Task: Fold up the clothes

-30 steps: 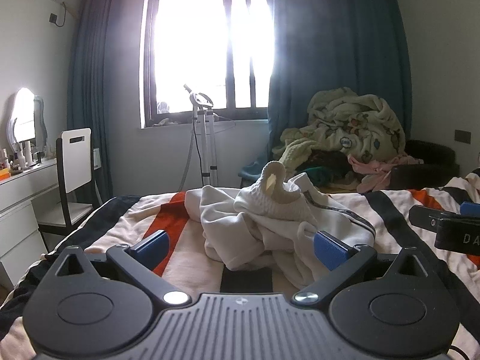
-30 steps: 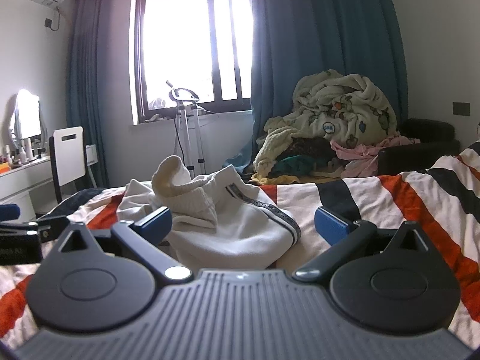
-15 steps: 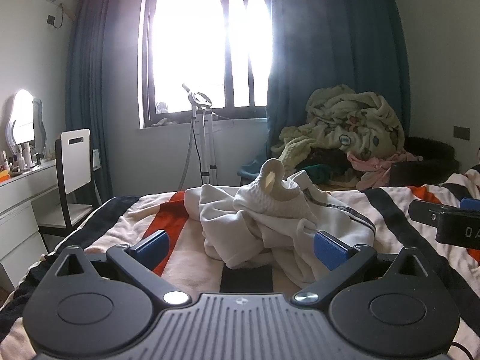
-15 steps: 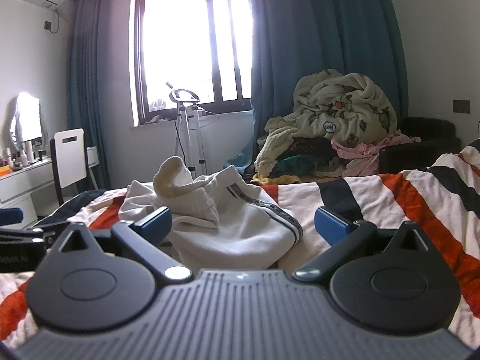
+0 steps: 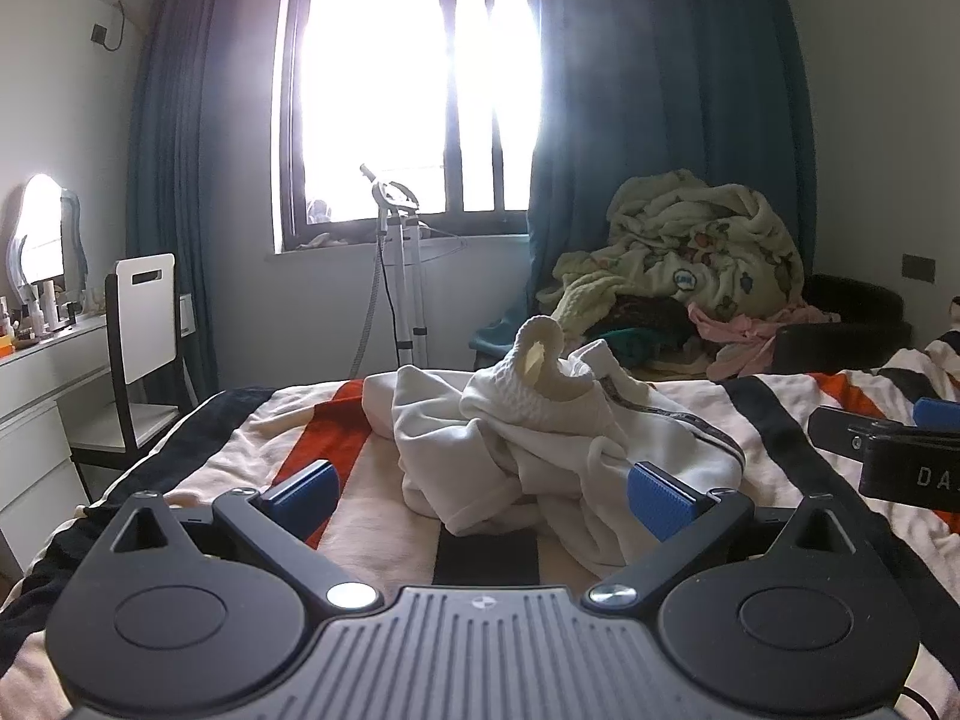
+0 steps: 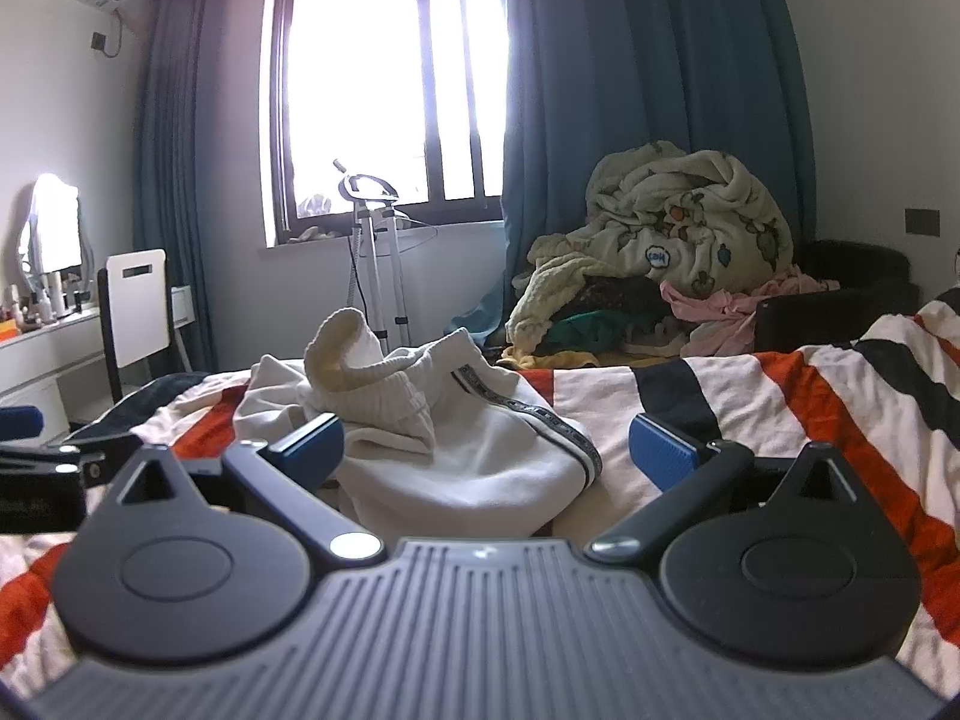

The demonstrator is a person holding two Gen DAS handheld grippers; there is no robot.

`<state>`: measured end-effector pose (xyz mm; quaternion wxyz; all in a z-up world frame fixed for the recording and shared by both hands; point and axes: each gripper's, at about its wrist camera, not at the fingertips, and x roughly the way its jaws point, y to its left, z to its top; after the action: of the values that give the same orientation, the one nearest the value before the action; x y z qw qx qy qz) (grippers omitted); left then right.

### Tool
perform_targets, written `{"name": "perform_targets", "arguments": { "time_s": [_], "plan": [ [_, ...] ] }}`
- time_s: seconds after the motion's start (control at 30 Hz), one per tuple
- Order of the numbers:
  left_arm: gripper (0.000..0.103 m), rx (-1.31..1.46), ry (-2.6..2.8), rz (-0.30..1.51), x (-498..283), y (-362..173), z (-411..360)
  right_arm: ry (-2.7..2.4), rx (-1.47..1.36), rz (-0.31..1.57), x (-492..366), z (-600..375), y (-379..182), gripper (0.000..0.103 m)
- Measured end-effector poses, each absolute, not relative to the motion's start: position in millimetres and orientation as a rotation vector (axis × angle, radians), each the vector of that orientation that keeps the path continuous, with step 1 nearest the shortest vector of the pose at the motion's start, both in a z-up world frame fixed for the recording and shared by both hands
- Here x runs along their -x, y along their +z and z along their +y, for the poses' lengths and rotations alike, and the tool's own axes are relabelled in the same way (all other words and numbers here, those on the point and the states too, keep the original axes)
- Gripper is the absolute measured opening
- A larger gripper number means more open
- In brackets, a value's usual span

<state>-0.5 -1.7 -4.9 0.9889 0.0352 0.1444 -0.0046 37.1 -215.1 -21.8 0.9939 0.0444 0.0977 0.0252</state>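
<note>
White crumpled clothes lie before both wide-spread tongs — the right one's side reads "DA".

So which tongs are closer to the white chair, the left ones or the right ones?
Left. The left tongs sit on the chair's side of the bed, with the white chair ahead to their left. The right tongs are further over, beyond the left ones.

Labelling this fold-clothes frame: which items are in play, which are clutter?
In play:
- crumpled white garment
- striped bed cover it lies on
- left tongs, open
- right tongs, open

Clutter:
- blanket pile on the dark chair
- white chair
- garment steamer
- mirror
</note>
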Motion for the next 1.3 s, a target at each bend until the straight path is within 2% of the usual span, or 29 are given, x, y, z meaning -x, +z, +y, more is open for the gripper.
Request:
{"name": "perform_targets", "arguments": {
  "time_s": [0.63,0.83,1.03,1.2,1.3],
  "plan": [
    [0.103,-0.102,0.053,0.371,-26.8,-19.3,4.3,0.114,-0.136,0.208,-34.8,-212.3,-19.6,0.103],
    [0.103,-0.095,0.075,0.425,-93.4,-15.4,4.1,0.119,-0.285,0.19,-37.2,-234.2,-19.2,0.103],
    [0.102,-0.043,0.123,0.437,-176.5,-10.5,-8.8,0.18,-0.416,0.318,-65.8,-254.6,-43.6,0.103],
    [0.102,-0.002,0.152,0.444,-249.9,-7.5,-23.8,0.175,-0.506,0.356,-87.8,-267.5,-61.4,0.103],
    [0.093,0.031,0.179,0.487,-290.9,-10.7,-27.3,0.147,-0.566,0.376,-104.5,-279.8,-74.1,0.103]
  ]
}}
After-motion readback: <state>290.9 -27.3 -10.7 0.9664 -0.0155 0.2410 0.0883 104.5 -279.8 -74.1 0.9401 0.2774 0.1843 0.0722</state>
